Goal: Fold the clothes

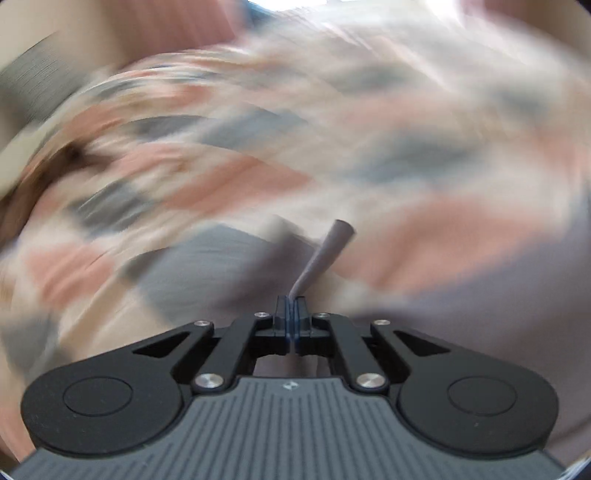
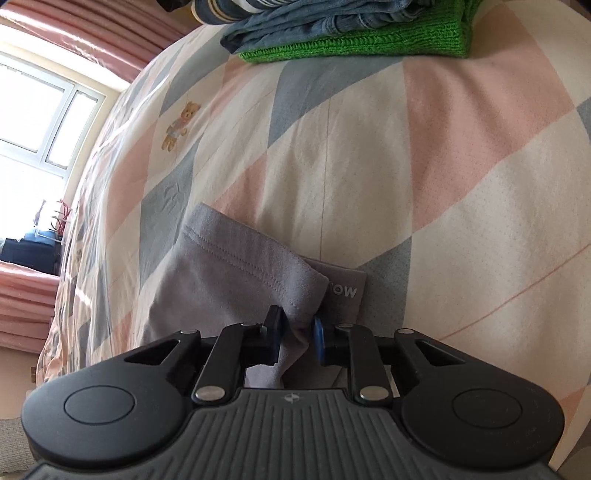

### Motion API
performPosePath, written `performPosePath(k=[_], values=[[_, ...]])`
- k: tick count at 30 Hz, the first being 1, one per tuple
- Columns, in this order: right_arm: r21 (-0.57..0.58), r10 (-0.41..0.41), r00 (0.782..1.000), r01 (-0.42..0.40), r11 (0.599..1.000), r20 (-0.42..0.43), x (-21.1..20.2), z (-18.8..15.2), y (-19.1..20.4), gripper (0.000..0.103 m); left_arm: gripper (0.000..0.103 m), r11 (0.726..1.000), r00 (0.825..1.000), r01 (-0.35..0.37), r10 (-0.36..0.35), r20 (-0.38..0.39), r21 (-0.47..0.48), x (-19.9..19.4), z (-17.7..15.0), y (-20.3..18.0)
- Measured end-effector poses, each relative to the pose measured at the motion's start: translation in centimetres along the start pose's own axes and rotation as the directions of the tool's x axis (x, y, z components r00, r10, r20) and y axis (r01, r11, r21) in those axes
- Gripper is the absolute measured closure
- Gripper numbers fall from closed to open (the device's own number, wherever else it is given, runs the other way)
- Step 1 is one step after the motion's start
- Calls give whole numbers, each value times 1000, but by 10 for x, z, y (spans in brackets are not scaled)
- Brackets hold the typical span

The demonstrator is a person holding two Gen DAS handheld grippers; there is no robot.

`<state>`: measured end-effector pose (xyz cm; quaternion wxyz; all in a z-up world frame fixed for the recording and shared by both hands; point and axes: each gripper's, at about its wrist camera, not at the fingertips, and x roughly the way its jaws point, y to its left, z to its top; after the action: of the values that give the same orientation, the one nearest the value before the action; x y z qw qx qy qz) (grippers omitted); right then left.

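Observation:
A grey garment [image 2: 229, 288] with a stitched hem and a waistband printed with white letters lies on the bed in the right wrist view. My right gripper [image 2: 296, 334] is closed around a bunched fold of its near edge, which fills the gap between the blue pads. In the left wrist view, my left gripper [image 1: 293, 314] is shut on a narrow strip of grey fabric [image 1: 325, 254] that sticks up past the fingertips. That view is heavily motion-blurred.
The bed is covered by a quilt [image 2: 424, 155] with pink, blue-grey and cream diamonds. A stack of folded clothes, denim [image 2: 314, 22] on a green knit [image 2: 369, 44], sits at the far end. A window [image 2: 44, 110] and pink curtains are at the left.

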<state>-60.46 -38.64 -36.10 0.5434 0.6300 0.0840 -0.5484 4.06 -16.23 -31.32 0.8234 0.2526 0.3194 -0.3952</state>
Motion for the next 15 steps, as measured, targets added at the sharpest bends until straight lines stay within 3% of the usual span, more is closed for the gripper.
performPosePath(k=[1,3,4,6,8,10,11,12,15], values=[[-1,-4,1000,4,1000,0,0,1,-1,83,101,993,999,-30,32,18,-114,-13,-4,27],[-1,-4,1000,4,1000,-3,0,2,-1,83,101,938,996,-92,94,-9,-335,-29,-23,81],[-2,-4,1000,4,1000,-5,0,2,-1,83,99,895,993,-114,94,-68,-431,-26,-37,107],[-3,-5,1000,5,1000,-10,0,2,-2,83,100,780,982,-153,53,-179,-607,-16,-70,147],[6,-2,1000,2,1000,-17,1,2,-3,82,99,656,981,-114,-47,-191,-747,-8,-99,170],[8,-1,1000,1,1000,-18,1,2,-3,81,94,586,988,-52,-90,-129,-808,-12,-110,171],[7,-2,1000,2,1000,-19,0,2,-3,80,81,557,989,-24,-109,-102,-830,-13,-114,171],[7,-2,1000,2,1000,-19,0,2,-3,80,75,548,988,-4,-126,-87,-836,-13,-114,166],[16,-1,1000,2,1000,-19,0,2,-2,79,72,544,983,28,-166,-75,-839,0,-110,154]])
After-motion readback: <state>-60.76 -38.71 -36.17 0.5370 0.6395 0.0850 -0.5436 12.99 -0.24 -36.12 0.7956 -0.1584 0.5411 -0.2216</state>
